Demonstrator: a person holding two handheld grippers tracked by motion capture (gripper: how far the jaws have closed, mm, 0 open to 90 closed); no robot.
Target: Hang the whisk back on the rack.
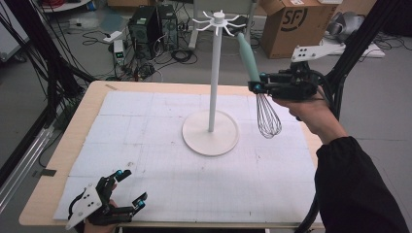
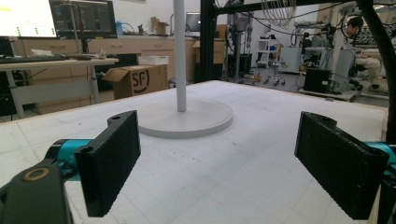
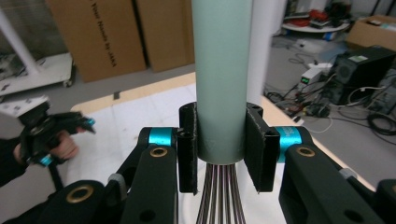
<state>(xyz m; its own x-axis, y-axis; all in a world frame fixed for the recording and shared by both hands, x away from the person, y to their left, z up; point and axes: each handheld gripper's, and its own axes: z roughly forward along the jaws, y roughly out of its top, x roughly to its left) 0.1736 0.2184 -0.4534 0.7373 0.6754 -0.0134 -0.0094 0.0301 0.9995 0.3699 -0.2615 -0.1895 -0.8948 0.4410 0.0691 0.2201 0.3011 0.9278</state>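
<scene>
Whisk [image 1: 257, 82] is held in the air by the right gripper [image 1: 256, 87], above the right side of the table [image 1: 97, 90] and right of the white stand [image 1: 212, 97]. The 2 jaws are closed on the lower end of the pale green handle [image 3: 222, 79], just above where the wires [image 3: 219, 196] fan out (wire head hanging down, handle tilted up toward the stand's top hooks [image 1: 218, 22]). Whether the handle tip touches a hook cannot be told. The stand's round base [image 2: 187, 116] is seen on the white gridded mat [image 1: 160, 179]. The left gripper [image 1: 127, 188] is held at the table's near left corner, jaws spread wide with nothing between them, well apart from the stand.
</scene>
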